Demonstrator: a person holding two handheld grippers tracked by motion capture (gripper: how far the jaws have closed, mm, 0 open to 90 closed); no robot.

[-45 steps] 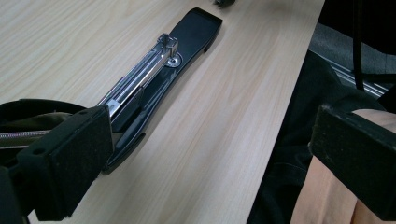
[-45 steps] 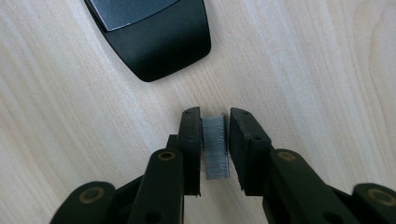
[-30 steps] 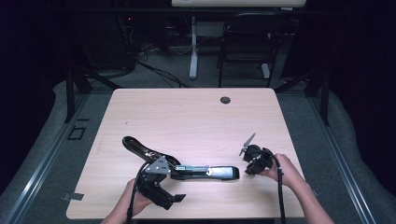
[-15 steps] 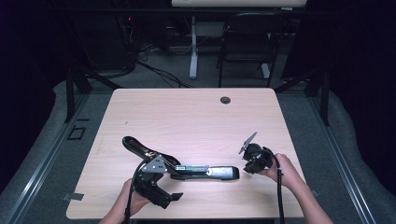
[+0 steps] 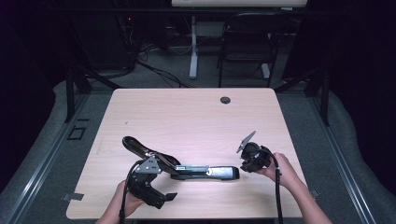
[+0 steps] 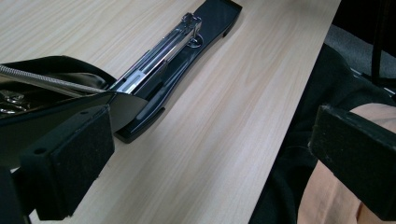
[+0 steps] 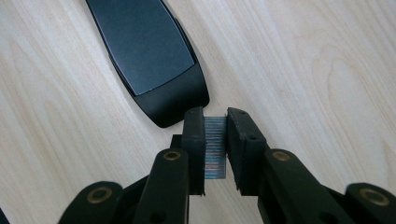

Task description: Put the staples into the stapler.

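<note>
A black stapler [image 5: 187, 168] lies opened flat near the table's front edge, its lid [image 6: 56, 77] raised at the left and its metal magazine [image 6: 159, 51] bare. My right gripper [image 7: 215, 135] is shut on a strip of staples [image 7: 215, 147], just off the stapler's rounded black end [image 7: 149, 51]. In the high view the right gripper [image 5: 243, 167] sits at the stapler's right end. My left gripper [image 5: 161, 184] is by the lid end, at the front left. Its jaws stand wide open [image 6: 210, 140], and one pad [image 6: 65, 163] lies under the lid's edge without gripping it.
The wooden table [image 5: 187, 116] has a small round grommet [image 5: 225, 100] at the back. Its front edge [image 6: 299, 93] runs close beside my left gripper, with the person's dark clothing beyond. Chairs and stands are on the floor behind the table.
</note>
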